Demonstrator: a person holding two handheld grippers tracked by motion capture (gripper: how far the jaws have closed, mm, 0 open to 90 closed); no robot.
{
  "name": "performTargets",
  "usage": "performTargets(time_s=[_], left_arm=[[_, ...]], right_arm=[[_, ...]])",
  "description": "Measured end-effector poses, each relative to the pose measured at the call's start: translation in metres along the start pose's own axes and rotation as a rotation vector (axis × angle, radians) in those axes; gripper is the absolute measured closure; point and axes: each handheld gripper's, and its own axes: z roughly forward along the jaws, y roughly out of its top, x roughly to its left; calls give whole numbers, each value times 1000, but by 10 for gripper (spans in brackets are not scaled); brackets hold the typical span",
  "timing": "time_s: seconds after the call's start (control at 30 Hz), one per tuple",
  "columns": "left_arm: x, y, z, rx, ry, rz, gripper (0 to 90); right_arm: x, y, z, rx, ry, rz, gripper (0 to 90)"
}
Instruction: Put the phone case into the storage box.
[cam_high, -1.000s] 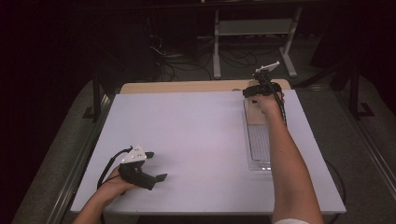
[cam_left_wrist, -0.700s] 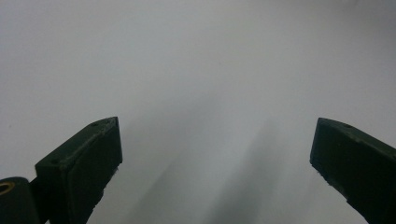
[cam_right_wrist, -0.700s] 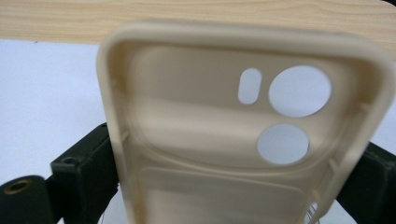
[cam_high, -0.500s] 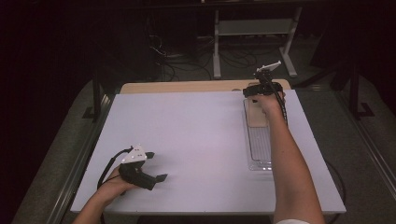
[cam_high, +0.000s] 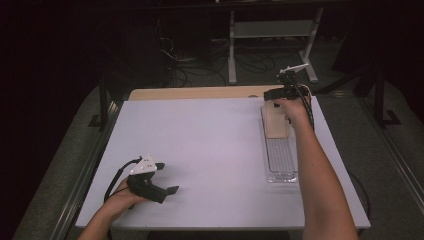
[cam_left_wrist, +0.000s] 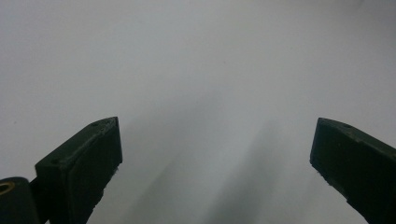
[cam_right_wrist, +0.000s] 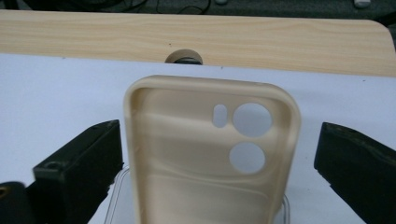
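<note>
At the table's far right, my right gripper (cam_high: 278, 95) stands wide open around a beige phone case (cam_right_wrist: 210, 154) lying on the clear tray (cam_high: 281, 159), jaws not touching. My left gripper (cam_high: 167, 191) rests near-left, wide open, empty.

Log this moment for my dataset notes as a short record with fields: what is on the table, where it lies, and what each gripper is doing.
surface: white table top, wooden strip along its far edge
main item: beige phone case, inner side up, camera cutouts toward the far edge
support: clear plastic tray, case on its far end
right gripper: jaws open, one on each side of the case, not touching it
left gripper: near left corner, jaws open over bare table
contact: neither gripper holds anything
</note>
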Motion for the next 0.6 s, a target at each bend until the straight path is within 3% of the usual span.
performTargets(time_s=[0.3, 0.6], left_arm=[[2, 1, 1, 8, 6, -8, 20], [1, 0, 1, 5, 9, -10, 20]], right_arm=[[2, -5, -23, -25, 40, -63, 0], [6, -34, -43, -75, 132, -128, 0]])
